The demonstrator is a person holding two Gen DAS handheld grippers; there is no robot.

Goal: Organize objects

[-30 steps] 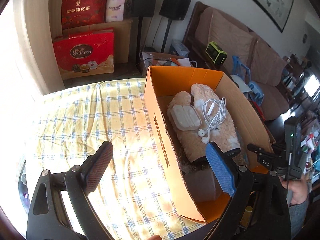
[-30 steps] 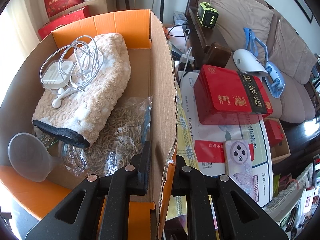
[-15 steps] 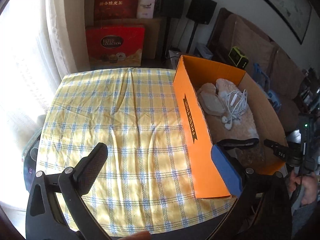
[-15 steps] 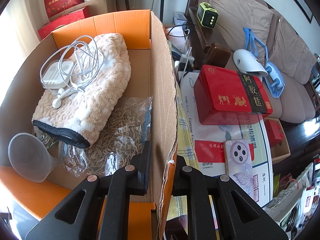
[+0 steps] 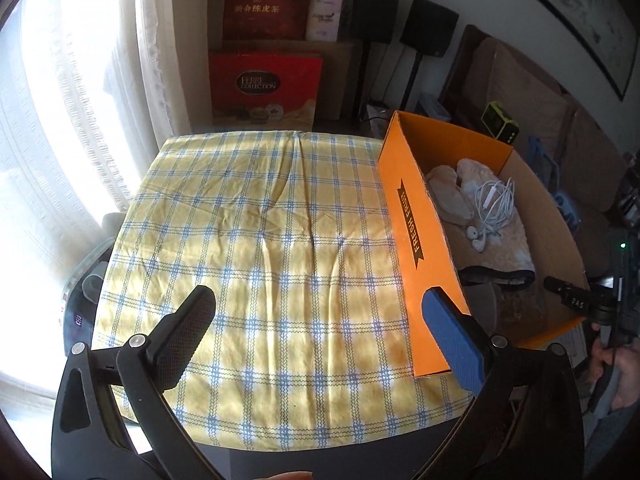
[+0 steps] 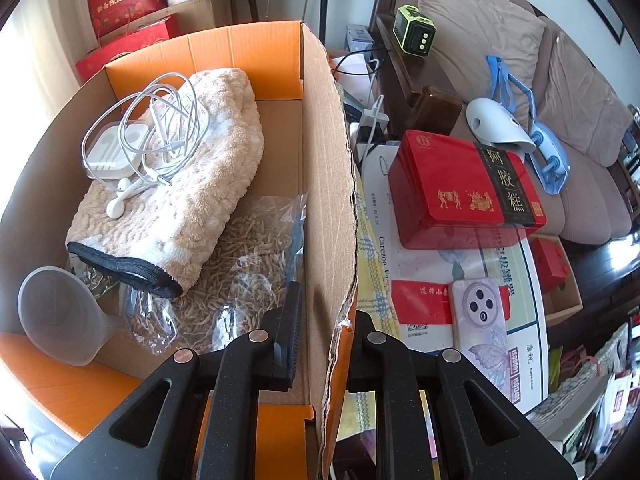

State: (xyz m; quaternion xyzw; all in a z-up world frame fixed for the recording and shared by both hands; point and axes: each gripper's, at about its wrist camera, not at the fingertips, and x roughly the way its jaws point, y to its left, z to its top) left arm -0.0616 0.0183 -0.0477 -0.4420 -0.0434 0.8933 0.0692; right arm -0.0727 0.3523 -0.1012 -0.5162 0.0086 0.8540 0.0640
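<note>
An orange cardboard box [image 5: 416,236] stands at the right edge of the checked tablecloth [image 5: 260,248]. It holds a beige fleece cloth [image 6: 188,184], white earphones [image 6: 160,136] on a white case [image 6: 116,152], a clear bag of dried strips [image 6: 244,276] and a translucent scoop [image 6: 56,312]. My right gripper [image 6: 324,320] is shut on the box's right wall [image 6: 324,184], one finger inside, one outside. My left gripper [image 5: 316,328] is open and empty above the cloth, left of the box.
A red tin [image 6: 464,188], a phone [image 6: 480,336] and papers lie right of the box. A sofa [image 6: 520,40] is behind. Red gift boxes [image 5: 264,84] and speakers [image 5: 428,28] stand beyond the table's far edge. A window with curtain [image 5: 80,100] is at the left.
My left gripper has pulled back and left, away from the box, so more of the tablecloth shows. The right gripper stays clamped on the box wall.
</note>
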